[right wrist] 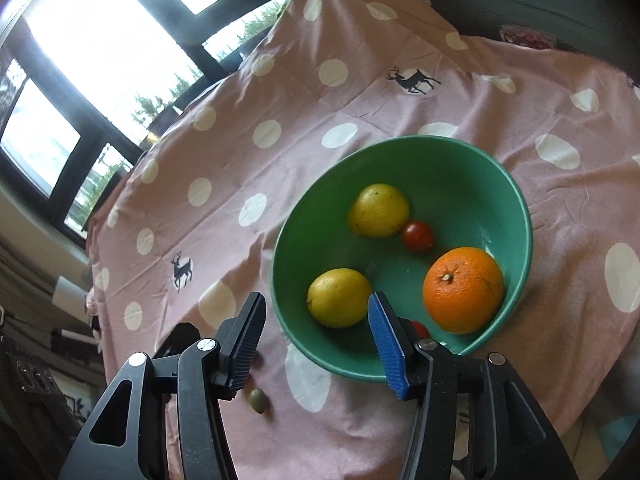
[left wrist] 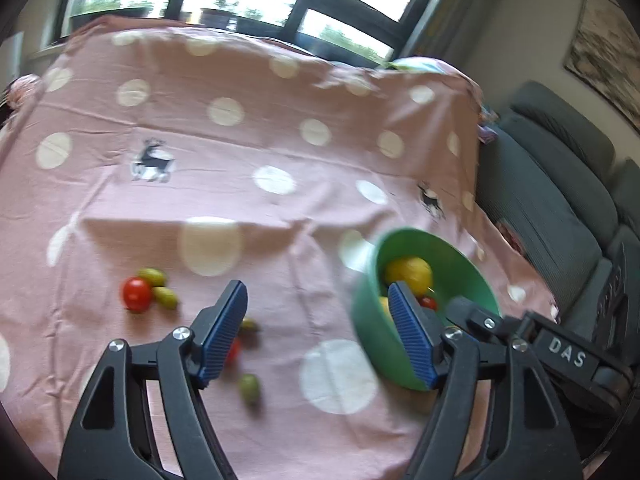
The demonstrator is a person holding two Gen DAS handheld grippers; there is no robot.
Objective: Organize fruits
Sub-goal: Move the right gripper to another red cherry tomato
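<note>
Nearest the lens, the left gripper (left wrist: 316, 296) is being held with its jaws apart and nothing between them – bare cloth (left wrist: 248, 152) is showing in the gap. The right gripper (right wrist: 316, 310) is likewise being carried spread and empty, a lemon (right wrist: 339, 297) lying beyond its gap inside the bowl (right wrist: 520, 216), untouched.

Just past the left fingers, small fruit is still being left loose on the cloth: an olive (left wrist: 249, 388) nearest, then a tomato (left wrist: 137, 294) touching two more olives (left wrist: 154, 276). A pick-up step is judged to be in hand; next, one loose piece is to be straddled, pinched gently – these will roll – and lifted into the bowl at the right.

Further off, the bowl's contents are being shown fully only by the right view: a second lemon (right wrist: 378, 210), a cherry tomato (right wrist: 417, 236), an orange (right wrist: 463, 290). The loose cluster is being shown only by the left view.
</note>
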